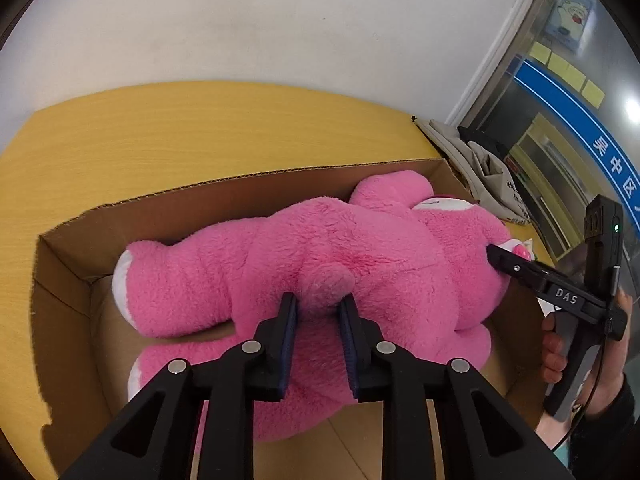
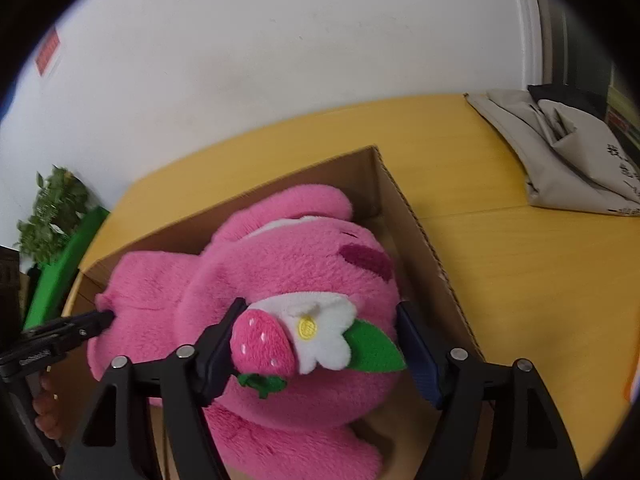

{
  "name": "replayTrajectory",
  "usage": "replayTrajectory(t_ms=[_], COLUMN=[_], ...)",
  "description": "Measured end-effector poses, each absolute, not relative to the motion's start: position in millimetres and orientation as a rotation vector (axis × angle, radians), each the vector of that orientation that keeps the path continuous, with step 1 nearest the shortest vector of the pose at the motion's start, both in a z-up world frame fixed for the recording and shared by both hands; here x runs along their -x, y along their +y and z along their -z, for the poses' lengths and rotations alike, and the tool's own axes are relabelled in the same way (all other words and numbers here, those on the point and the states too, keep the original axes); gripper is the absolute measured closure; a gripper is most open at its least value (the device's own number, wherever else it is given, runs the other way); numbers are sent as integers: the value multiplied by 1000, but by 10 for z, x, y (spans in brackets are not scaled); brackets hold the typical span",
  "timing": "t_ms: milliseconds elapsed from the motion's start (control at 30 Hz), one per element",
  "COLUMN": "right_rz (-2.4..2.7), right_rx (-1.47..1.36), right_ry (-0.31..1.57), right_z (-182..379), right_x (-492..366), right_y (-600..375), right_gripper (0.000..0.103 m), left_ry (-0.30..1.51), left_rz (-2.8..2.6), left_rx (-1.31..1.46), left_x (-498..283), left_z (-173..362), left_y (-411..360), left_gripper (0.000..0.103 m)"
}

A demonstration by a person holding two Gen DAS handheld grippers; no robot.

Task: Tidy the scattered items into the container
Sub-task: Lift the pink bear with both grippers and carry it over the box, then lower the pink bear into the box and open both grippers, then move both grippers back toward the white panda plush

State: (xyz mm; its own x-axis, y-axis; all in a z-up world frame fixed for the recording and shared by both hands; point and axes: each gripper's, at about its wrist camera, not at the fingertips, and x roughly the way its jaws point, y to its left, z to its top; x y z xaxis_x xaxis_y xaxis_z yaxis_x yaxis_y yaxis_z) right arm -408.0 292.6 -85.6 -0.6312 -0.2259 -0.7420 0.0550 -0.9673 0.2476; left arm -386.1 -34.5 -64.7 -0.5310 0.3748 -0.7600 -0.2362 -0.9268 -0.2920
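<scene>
Left wrist view: I look down along my left hand-held gripper (image 1: 318,306) at a big pink plush bear (image 1: 320,256) lying in an open cardboard box (image 1: 64,264) on a yellow counter (image 1: 200,128).
Bear's place: it lies inside the box, back upward, and fills most of it.
Bear's long axis: it runs along the length of the box, feet towards the box's left end, head towards its right end, near the counter's right edge.
Left hand-held gripper: clenched on the bear's small greyish-pink tail (image 1: 326,286), in the middle of the body, directly ahead of my hand and below it.
Right hand-held gripper: in the right wrist view, the right hand-held gripper (image 2: 320,344) has its jaws standing apart on either side of the bear's head, with the strawberry and white flower patch (image 2: 296,336) between them. The left pad touches the fur; I cannot tell whether the right pad does. I judge this hold released.
Which hand is nearer what: my left hand is over the tail and legs, my right hand (image 1: 560,352) over the head.
Next move, my judgement: the bear looks settled, so what remains is to let go of the tail and lift both tools straight up, clear of the box walls.
Other things: a folded grey cloth bag (image 2: 568,160) lies near the counter's far right corner, well apart from the box.
</scene>
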Motion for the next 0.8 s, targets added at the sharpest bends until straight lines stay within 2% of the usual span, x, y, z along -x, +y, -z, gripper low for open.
replayTrajectory(t_ms=[133, 267, 433, 500, 667, 767, 800], right_rz=[2628, 2514, 2475, 2401, 2463, 2465, 2473], right_rx=[-1247, -1350, -1478, -1571, -1602, -1642, -1641], right_ry=[-72, 106, 296, 250, 161, 106, 94], right_z=[545, 657, 1005, 1098, 1115, 1113, 1107], right_x=[3734, 3419, 3059, 2901, 2589, 2395, 2356], right_y=[2916, 2981, 3001, 2950, 2922, 2882, 2878], right_gripper=[24, 23, 23, 23, 23, 23, 23], left_ry=[-96, -34, -88, -128, -168, -165, -169], left_rz=[-2531, -2555, -2578, -2591, -2621, -2637, -2646], left_rx=[1250, 1257, 1294, 1278, 1235, 1196, 1178], left_x=[3452, 2941, 2430, 2249, 1794, 1515, 1431], left_z=[280, 183, 223, 205, 143, 99, 79], left_y=[-336, -540, -694, -747, -836, -900, -919], left_gripper=[42, 42, 42, 42, 41, 30, 22])
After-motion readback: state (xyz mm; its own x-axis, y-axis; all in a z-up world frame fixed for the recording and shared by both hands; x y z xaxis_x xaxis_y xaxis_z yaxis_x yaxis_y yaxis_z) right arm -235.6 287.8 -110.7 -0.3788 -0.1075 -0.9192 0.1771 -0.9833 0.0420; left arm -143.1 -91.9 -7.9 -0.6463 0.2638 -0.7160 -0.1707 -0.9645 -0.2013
